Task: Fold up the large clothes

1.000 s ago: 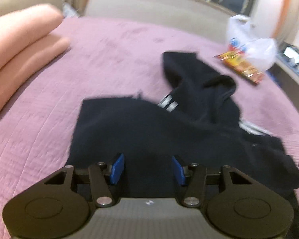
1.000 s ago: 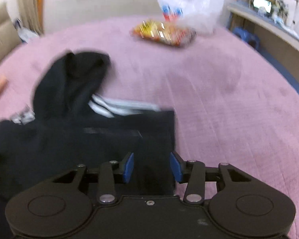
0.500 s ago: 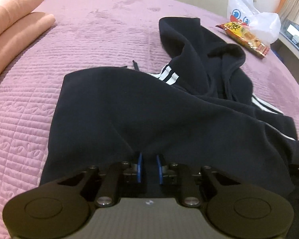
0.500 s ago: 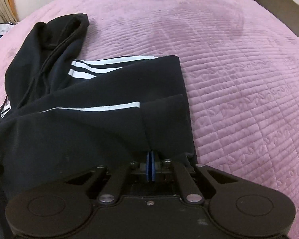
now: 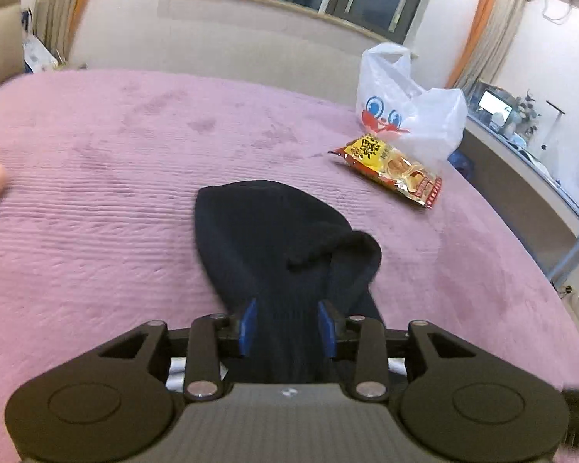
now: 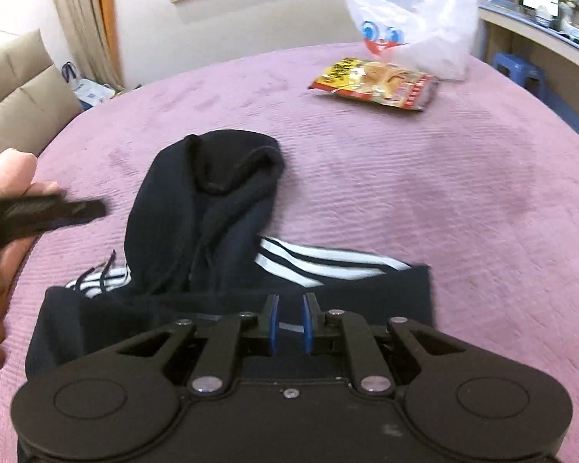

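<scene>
Hoodie [image 6: 220,239] flat on bed [image 6: 463,200], hood toward far side. Snack packet [image 6: 374,85] beyond, right; plastic bag [image 6: 413,27] just behind it. Sofa [image 6: 23,96] off bed's left.

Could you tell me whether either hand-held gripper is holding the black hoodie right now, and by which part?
Neither: the left hand-held gripper and the right hand-held gripper both stand open over the black hoodie.

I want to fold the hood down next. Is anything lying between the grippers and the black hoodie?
Nothing visible: the hoodie lies directly under both grippers. The snack packet and plastic bag sit farther away.
</scene>
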Motion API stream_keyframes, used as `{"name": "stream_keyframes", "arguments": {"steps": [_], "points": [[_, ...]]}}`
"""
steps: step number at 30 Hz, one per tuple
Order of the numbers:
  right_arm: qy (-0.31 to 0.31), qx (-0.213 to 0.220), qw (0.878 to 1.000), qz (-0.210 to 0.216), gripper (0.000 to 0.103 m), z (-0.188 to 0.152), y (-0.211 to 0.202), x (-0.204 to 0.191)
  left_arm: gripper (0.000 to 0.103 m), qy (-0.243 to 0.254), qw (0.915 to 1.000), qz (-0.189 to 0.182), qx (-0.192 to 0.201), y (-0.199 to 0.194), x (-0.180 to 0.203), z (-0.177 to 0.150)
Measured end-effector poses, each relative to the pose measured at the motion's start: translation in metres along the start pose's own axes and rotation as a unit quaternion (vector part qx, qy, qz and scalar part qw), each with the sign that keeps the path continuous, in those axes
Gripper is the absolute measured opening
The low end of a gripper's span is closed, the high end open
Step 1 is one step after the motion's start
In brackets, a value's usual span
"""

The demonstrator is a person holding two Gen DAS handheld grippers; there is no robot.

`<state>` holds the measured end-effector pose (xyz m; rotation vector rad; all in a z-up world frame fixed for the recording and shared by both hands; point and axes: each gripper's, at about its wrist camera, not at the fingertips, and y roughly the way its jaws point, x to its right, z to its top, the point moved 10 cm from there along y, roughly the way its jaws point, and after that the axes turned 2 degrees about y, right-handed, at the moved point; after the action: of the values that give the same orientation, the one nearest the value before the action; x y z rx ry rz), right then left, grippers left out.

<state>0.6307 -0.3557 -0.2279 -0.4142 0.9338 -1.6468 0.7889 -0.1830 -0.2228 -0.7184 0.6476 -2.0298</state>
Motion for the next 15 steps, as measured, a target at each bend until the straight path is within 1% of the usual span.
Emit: {"name": "stream_keyframes", "arguments": {"steps": [1,2,4,5,6,8,9,10,11,12,13,15], "points": [[0.002,-0.003,1.000,0.007,0.013,0.002,0.009,-0.003,0.036,0.000,1.0000,-0.002,-0.002,0.017,0.002,0.008],[0.004,-0.006,1.000,0.013,0.013,0.005,0.020,-0.005,0.036,0.006,0.9999,0.008,-0.003,0.033,0.003,0.014],[0.003,-0.011,1.000,0.020,0.013,0.012,0.039,-0.006,0.039,0.016,0.9992,0.033,-0.018,0.066,0.001,0.022],[0.000,-0.014,1.000,0.022,0.013,0.014,0.045,-0.007,0.044,0.019,0.9987,0.040,-0.026,0.081,0.001,0.024],[-0.002,-0.017,1.000,0.022,0.013,0.018,0.053,-0.006,0.052,0.023,0.9981,0.043,-0.036,0.097,0.002,0.025],[-0.002,-0.024,0.999,0.024,0.013,0.024,0.067,-0.003,0.062,0.034,0.9958,0.067,-0.053,0.123,0.002,0.024],[-0.001,-0.027,0.999,0.027,0.013,0.028,0.075,-0.002,0.060,0.043,0.9943,0.077,-0.060,0.134,0.001,0.022],[-0.002,-0.028,0.999,0.029,0.013,0.030,0.079,0.001,0.056,0.052,0.9929,0.083,-0.067,0.141,0.000,0.018],[-0.005,-0.029,0.999,0.030,0.014,0.034,0.087,0.001,0.024,0.062,0.9910,0.095,-0.071,0.148,-0.003,0.017],[-0.006,-0.031,0.999,0.034,0.014,0.038,0.094,0.002,0.010,0.068,0.9896,0.103,-0.073,0.151,-0.008,0.016],[-0.004,-0.033,0.999,0.041,0.015,0.042,0.101,0.001,0.010,0.065,0.9903,0.102,-0.069,0.151,-0.014,0.017],[0.002,-0.034,0.998,0.059,0.021,0.051,0.115,-0.004,0.009,0.038,0.9948,0.084,-0.044,0.136,-0.028,0.021]]}}
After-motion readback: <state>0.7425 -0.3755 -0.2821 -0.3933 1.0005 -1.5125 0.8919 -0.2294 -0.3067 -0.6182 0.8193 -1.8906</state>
